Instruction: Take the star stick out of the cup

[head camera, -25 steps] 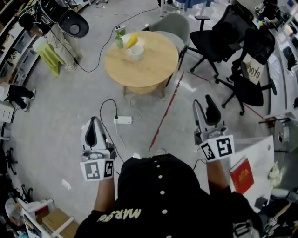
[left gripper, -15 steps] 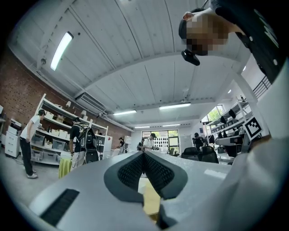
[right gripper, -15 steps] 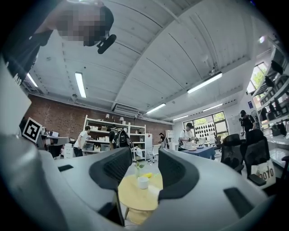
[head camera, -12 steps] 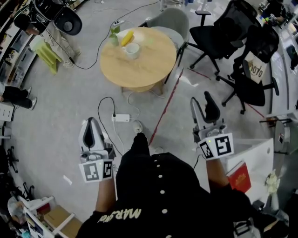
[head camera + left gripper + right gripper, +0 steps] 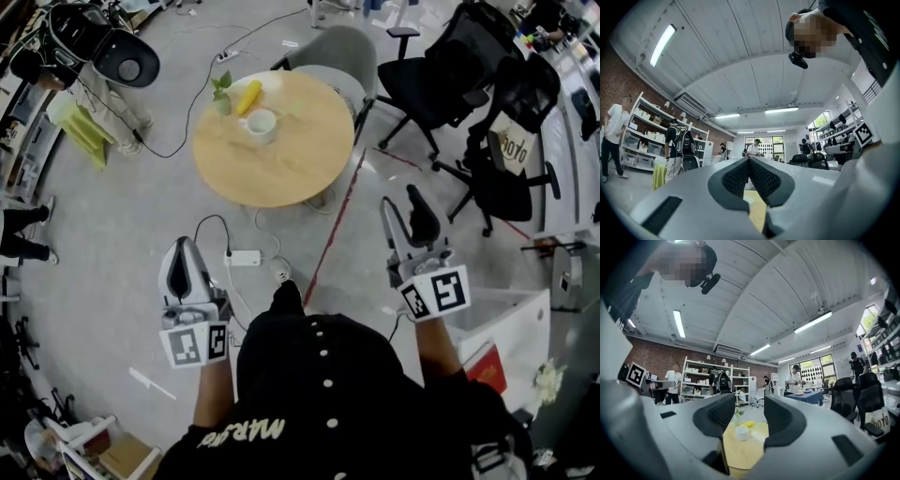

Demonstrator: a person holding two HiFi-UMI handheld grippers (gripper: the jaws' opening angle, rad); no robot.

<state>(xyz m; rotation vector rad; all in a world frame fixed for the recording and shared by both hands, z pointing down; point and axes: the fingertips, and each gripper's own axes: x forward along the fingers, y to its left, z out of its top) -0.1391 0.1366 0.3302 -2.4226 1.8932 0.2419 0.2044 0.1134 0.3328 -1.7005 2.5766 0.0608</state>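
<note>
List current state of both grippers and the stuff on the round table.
left gripper: shut, empty
right gripper: open, empty
cup: upright on round table, contents unclear
yellow item: lying beside cup
small plant: upright at table edge

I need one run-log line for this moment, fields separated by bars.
stage: before grasp | left gripper: shut, empty | right gripper: open, empty | cup: upright on round table, far from both grippers
</note>
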